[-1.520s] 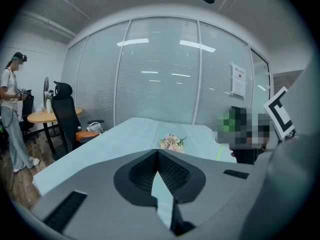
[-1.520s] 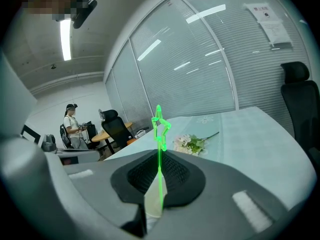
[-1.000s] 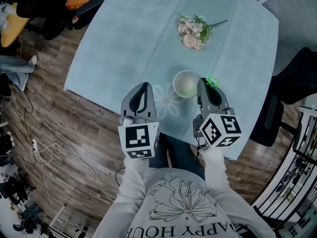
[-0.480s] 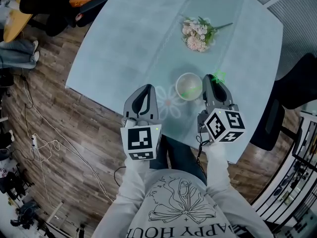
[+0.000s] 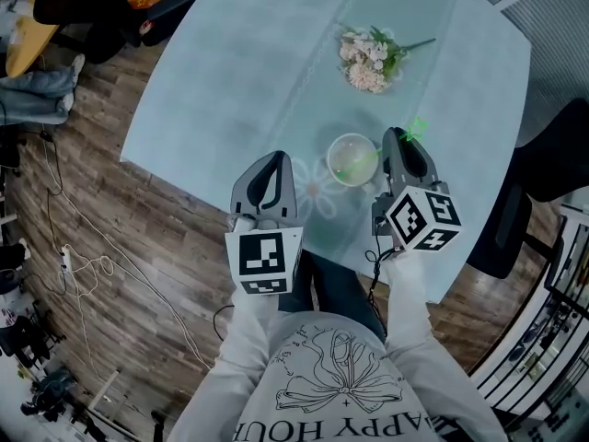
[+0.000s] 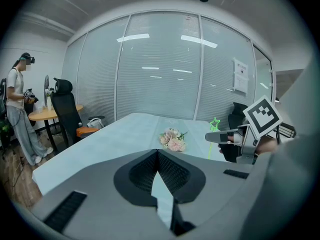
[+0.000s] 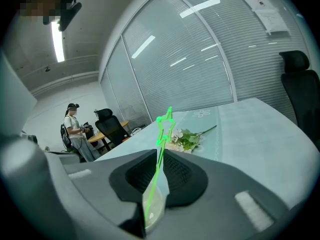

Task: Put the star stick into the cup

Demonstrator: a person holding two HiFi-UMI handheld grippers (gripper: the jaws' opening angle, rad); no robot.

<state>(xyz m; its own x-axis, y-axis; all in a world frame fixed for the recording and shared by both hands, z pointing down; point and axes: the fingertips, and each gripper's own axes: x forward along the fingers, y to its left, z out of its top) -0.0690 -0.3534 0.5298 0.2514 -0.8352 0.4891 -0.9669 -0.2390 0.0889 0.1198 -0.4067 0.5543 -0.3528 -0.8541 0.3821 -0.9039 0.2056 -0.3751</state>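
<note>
A pale cup (image 5: pixel 351 143) stands on the light blue table (image 5: pixel 239 81). The green star stick (image 5: pixel 416 129) leans with its lower end inside the cup and its star up at the tip of my right gripper (image 5: pixel 398 136). In the right gripper view the stick (image 7: pixel 165 121) runs up the narrow gap of that gripper (image 7: pixel 159 156), whose jaws have just been opening; the pads do not press on it. The cup (image 7: pixel 154 209) shows below. My left gripper (image 5: pixel 271 157) hovers left of the cup, shut and holding nothing.
A bunch of pale flowers (image 5: pixel 368 58) lies beyond the cup. A black chair (image 5: pixel 552 145) stands past the table's right edge. A person (image 6: pixel 15 109) stands far off to the left by a round table. The near table edge lies under both grippers.
My right gripper has shifted a little to the right of the cup, and the stick's star has gone with it. The left gripper has not moved.
</note>
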